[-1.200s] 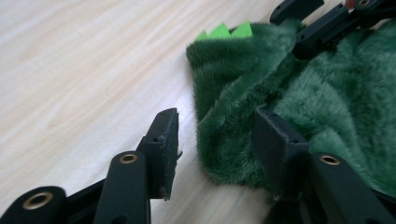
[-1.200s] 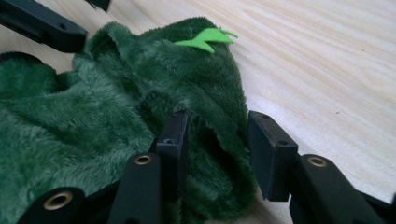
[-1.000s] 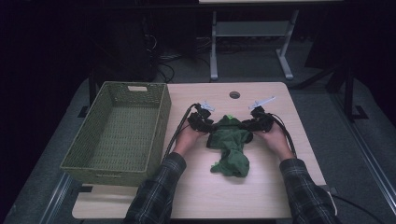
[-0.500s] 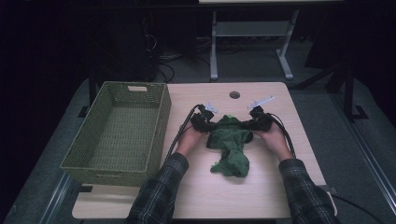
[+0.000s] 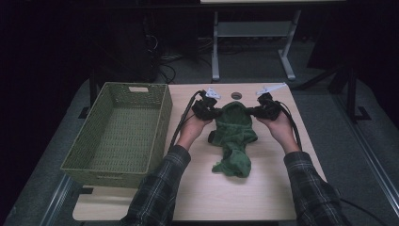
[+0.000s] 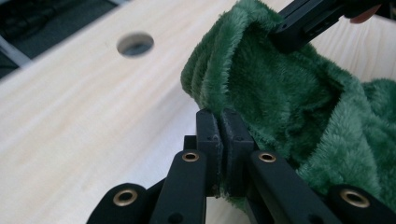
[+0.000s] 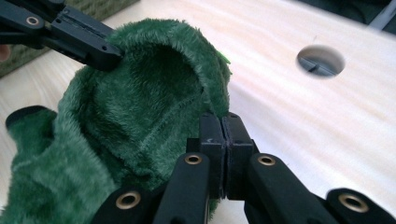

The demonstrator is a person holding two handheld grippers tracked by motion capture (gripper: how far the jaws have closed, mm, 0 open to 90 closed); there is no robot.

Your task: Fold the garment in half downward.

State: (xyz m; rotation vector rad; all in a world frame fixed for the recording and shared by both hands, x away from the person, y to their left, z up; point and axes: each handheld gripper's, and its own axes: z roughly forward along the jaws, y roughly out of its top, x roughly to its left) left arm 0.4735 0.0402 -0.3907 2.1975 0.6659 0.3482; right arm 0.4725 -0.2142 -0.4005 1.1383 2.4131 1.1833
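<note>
A fuzzy green cloth (image 5: pixel 234 136) lies crumpled on the light wooden table (image 5: pixel 263 193), its far end lifted between both grippers. My left gripper (image 5: pixel 212 113) is shut on the cloth's left edge (image 6: pixel 224 88), jaws pressed together around the pile. My right gripper (image 5: pixel 256 112) is shut on the opposite edge (image 7: pixel 212 79). In the left gripper view the other gripper (image 6: pixel 303 23) pinches the far side of the cloth; in the right gripper view the other gripper (image 7: pixel 88 42) does the same. The cloth's near end (image 5: pixel 233 165) trails toward the person.
A woven olive basket (image 5: pixel 117 134) stands at the table's left side. A round cable hole (image 5: pixel 236 95) sits in the tabletop just beyond the cloth. Two forearms in plaid sleeves (image 5: pixel 157 188) come in from the bottom. The floor around is dark.
Both grippers have drawn closer together and slightly farther from the person, bunching the cloth's far end up between them. The basket has not moved.
</note>
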